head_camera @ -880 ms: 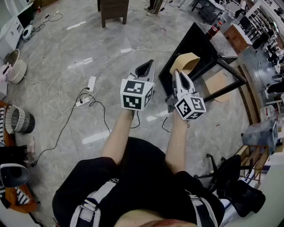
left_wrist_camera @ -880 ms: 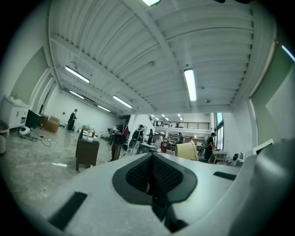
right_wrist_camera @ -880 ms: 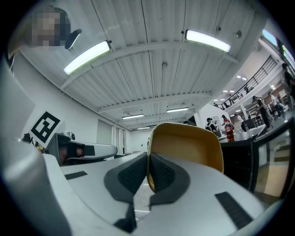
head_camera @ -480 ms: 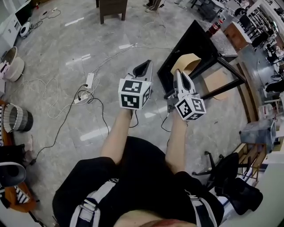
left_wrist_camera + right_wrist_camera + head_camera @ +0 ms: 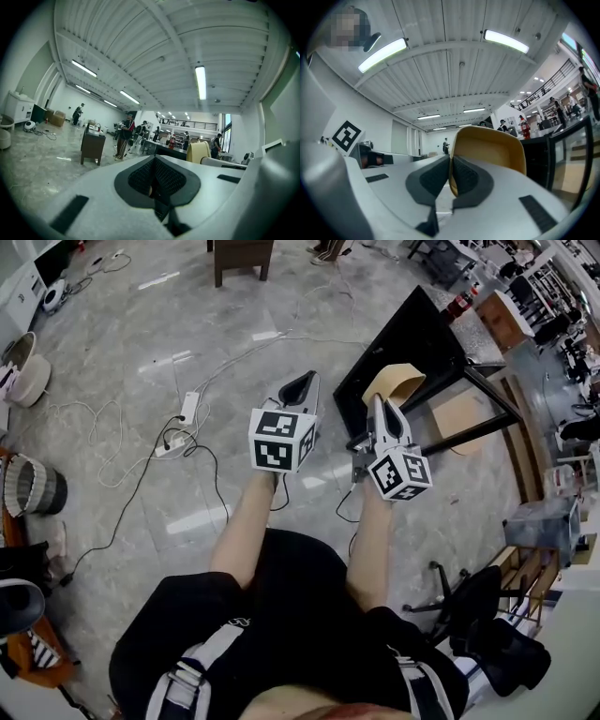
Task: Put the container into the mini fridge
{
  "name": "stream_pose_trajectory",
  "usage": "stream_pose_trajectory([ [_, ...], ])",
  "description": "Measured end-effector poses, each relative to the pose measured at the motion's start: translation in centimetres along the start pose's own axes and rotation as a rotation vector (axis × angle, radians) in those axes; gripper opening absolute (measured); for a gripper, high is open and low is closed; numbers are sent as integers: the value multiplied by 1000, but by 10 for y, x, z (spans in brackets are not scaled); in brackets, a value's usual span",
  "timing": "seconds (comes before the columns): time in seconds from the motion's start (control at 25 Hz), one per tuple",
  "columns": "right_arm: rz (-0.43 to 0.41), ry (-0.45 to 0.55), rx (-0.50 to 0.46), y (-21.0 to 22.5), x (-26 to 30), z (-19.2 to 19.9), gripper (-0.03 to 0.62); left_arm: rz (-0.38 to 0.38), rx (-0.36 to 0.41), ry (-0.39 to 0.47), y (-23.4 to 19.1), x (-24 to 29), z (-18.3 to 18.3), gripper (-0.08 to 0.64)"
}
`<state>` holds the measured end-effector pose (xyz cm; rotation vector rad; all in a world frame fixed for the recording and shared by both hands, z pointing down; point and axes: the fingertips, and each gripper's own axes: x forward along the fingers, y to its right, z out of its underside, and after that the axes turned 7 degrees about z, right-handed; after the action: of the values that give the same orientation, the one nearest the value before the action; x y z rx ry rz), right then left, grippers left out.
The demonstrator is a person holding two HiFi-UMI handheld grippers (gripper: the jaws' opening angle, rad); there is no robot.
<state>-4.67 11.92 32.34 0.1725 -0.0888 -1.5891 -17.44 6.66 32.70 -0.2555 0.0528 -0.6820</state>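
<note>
Your right claw (image 5: 450, 163) pinches the thin rim of the smooth tan plastic container (image 5: 492, 147) at its tip; only the right gripper view shows that grip. Your left claw (image 5: 153, 165) is empty, its textured black pads (image 5: 138, 178) pressed together.

Bright strip lights (image 5: 200, 82) overhead; fisheye-warped edges.
</note>
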Motion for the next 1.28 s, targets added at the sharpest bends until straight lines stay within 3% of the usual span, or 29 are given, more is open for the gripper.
stream_pose_trajectory([
  [0.12,152,-14,-104,35,-4,-4,18,14,10,-12,4,9,3,5],
  [0.2,171,1,-117,48,-4,-12,17,19,14,-10,5,18,1,5],
  [0.56,119,25,-85,82,62,-8,17,31,53,-15,-10,92,-2,5],
  [0.92,29,35,-37,132,216,-11,18,-68,94,6,-85,205,-30,6],
  [1.12,-48,-5,-46,163,300,-12,18,-131,51,10,-124,281,-39,5],
  [1.28,-123,-41,-63,185,357,-3,18,-139,42,-1,-140,349,-36,5],
])
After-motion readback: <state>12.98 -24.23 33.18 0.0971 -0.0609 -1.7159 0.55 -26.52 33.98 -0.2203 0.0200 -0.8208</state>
